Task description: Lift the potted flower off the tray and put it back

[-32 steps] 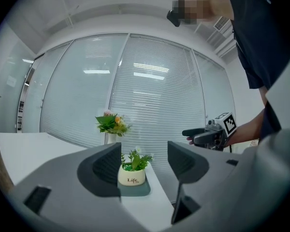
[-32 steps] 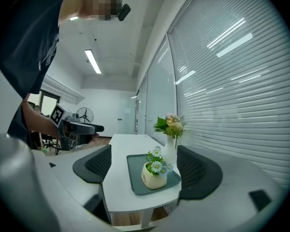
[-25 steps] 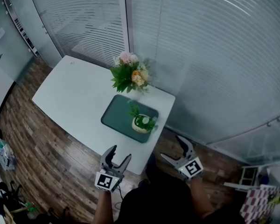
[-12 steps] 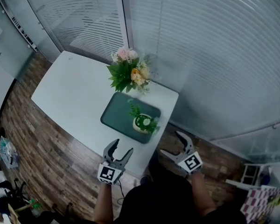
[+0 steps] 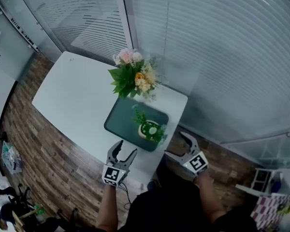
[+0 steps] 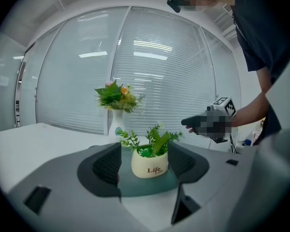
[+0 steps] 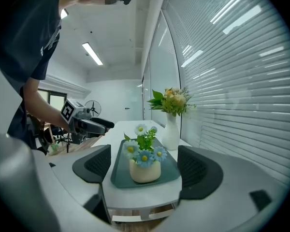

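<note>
Potted flower (image 5: 150, 128) stands on tray (image 5: 115, 121), by near table (image 5: 67, 95) edge; your left gripper (image 5: 125, 147) and right gripper (image 5: 174, 143) hang short, jaws apart, empty; approach level; clamp pot body below leaves; lift straight.

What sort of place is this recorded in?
Probably an office or meeting room: glass partition walls with slatted blinds, a white table, wood-look floor and ceiling strip lights.

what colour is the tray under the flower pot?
Plain dark teal-green. The tray shows best in the head view.
</note>
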{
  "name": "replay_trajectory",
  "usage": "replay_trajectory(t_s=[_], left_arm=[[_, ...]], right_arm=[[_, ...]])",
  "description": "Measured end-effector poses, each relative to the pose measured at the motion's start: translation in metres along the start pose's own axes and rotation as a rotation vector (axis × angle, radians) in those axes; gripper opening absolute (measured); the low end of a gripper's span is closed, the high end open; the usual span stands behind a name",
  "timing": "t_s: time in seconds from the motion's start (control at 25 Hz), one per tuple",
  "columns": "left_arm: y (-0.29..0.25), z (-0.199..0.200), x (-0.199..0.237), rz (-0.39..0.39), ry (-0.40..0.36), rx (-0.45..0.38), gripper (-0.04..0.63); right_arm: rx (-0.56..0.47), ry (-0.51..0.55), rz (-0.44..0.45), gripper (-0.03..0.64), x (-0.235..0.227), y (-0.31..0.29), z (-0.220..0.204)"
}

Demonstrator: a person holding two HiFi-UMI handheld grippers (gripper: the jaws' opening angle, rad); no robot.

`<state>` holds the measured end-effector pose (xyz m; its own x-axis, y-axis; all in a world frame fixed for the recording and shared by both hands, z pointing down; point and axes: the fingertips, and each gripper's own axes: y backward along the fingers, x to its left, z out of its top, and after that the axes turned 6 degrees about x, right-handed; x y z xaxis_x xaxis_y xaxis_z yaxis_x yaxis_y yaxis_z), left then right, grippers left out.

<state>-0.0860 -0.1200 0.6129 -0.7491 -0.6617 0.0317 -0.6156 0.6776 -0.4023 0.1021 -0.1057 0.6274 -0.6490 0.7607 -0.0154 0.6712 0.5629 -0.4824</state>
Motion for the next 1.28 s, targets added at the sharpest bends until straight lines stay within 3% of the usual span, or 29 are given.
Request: replay_trajectory(t_s=[0.12,0.52,0.68,1.28], left_arm=[[-0.013,-0.008,-0.002,-0.023,-0.047,0.030,0.279],[-0.050,-0.028,-0.007,-0.106,-0.105,0.127,0.279],[-0.069,-0.034,-0.007,-0.129,-0.091,0.142,0.279],[-0.104,-0.073,-0.003,-0.236,-0.196,0.272,0.279]], right_arm=[[0.034,0.015,0.019,0.391,-0.002,-0.009,-0.006],[0.143,0.058,0.104,0.399,0.001,-0.046,-0.031],[0.149,0.074,0.143,0.403,0.000,-0.063,-0.034],[0.199,0.098,0.208,0.408,-0.003,-0.112,-0.052]])
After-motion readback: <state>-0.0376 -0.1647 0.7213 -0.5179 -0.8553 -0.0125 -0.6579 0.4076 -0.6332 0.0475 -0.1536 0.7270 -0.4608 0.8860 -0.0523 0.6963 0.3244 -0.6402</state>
